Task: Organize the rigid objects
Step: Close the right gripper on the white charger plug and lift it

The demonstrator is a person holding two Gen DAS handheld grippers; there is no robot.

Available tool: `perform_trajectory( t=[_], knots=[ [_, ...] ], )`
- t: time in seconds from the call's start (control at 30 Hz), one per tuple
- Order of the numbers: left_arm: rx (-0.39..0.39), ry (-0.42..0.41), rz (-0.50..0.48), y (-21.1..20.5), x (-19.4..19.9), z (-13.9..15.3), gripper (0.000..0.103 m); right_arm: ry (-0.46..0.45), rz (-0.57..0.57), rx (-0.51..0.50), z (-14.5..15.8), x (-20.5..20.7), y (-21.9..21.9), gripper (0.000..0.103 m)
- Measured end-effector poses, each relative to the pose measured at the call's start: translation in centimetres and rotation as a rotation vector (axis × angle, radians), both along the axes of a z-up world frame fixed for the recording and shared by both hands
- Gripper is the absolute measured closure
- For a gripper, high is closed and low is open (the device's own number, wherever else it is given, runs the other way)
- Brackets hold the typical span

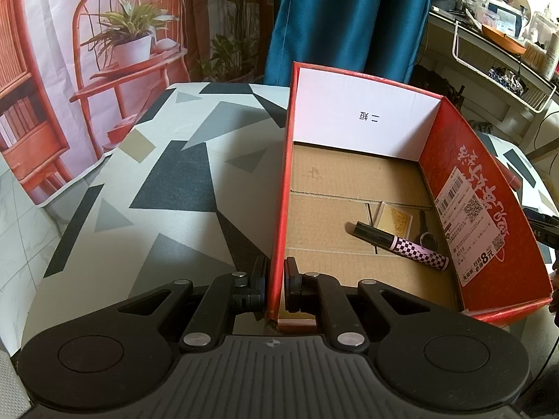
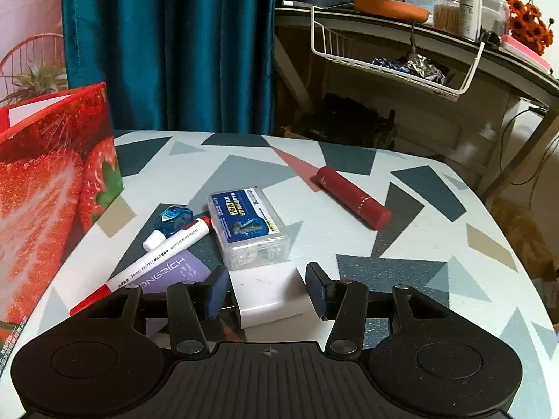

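Black left gripper (image 1: pixel 276 284) is clamped on the red box (image 1: pixel 489 188) wall; inside lies a checkered marker (image 1: pixel 401 246). Right gripper (image 2: pixel 265 291) stands open around a white block (image 2: pixel 269 295), perhaps a charger, not pressing it. Clear case (image 2: pixel 249 225) label is unreadable; patterned tablecloth (image 2: pixel 419 237).

Left wrist view: looks steeply down from close above the open red cardboard box (image 1: pixel 482 209), facing the teal curtain (image 1: pixel 349 17).
Right wrist view: close over the geometric-patterned tabletop (image 2: pixel 401 216), tilted downward.
Shared: box, tabletop, curtain, white wire basket (image 2: pixel 394 59).
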State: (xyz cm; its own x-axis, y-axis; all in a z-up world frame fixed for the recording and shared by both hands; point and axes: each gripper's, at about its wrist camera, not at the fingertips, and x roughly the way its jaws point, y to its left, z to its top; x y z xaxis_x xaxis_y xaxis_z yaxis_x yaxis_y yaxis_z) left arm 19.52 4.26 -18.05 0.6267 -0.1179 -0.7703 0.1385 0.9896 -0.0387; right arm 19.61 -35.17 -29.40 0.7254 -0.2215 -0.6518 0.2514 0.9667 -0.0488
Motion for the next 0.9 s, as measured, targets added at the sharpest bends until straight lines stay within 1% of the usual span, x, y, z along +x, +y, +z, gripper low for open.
perform_trajectory(
  t=[0.17, 0.3, 0.4, 0.47, 0.5, 0.57, 0.6, 0.63, 0.7, 0.73, 0.77, 0.9],
  knots=[
    [0.000, 0.000, 0.001, -0.1, 0.0, 0.0, 0.093, 0.018, 0.014, -0.036, 0.0, 0.4, 0.3, 0.054],
    [-0.002, -0.001, 0.002, 0.0, 0.0, 0.0, 0.093, 0.016, 0.011, -0.026, 0.0, 0.4, -0.1, 0.055],
    [-0.001, -0.001, 0.002, 0.0, 0.0, 0.1, 0.093, 0.018, 0.009, -0.035, -0.2, 0.3, -0.3, 0.053],
    [-0.002, -0.001, 0.002, 0.0, 0.0, 0.1, 0.093, 0.018, 0.003, -0.037, -0.2, 0.2, -0.4, 0.047],
    [-0.003, -0.001, 0.002, 0.0, 0.0, 0.1, 0.093, 0.018, -0.001, -0.037, -0.2, 0.2, -0.5, 0.046],
    [-0.002, -0.002, 0.002, 0.0, 0.0, 0.1, 0.093, 0.016, 0.000, -0.031, -0.2, 0.1, -0.6, 0.040],
    [-0.002, -0.003, 0.002, 0.0, 0.0, 0.1, 0.093, 0.014, 0.001, -0.030, -0.3, 0.0, -0.6, 0.040],
    [-0.002, -0.002, 0.002, 0.0, 0.0, 0.1, 0.093, 0.014, 0.003, -0.024, -0.3, 0.0, -0.7, 0.040],
    [-0.003, -0.002, 0.002, 0.0, 0.0, 0.1, 0.093, 0.014, 0.008, 0.013, -0.3, -0.1, -1.0, 0.046],
    [-0.002, -0.003, 0.002, 0.0, 0.0, 0.1, 0.093, 0.013, 0.007, 0.043, -0.3, -0.1, -1.1, 0.051],
    [-0.002, -0.003, 0.002, 0.0, 0.0, 0.1, 0.093, 0.013, -0.010, 0.051, -0.2, -0.1, -1.1, 0.054],
    [-0.002, -0.002, 0.002, 0.0, 0.0, 0.1, 0.093, 0.015, -0.071, 0.114, -0.2, -0.6, -0.7, 0.058]
  ],
)
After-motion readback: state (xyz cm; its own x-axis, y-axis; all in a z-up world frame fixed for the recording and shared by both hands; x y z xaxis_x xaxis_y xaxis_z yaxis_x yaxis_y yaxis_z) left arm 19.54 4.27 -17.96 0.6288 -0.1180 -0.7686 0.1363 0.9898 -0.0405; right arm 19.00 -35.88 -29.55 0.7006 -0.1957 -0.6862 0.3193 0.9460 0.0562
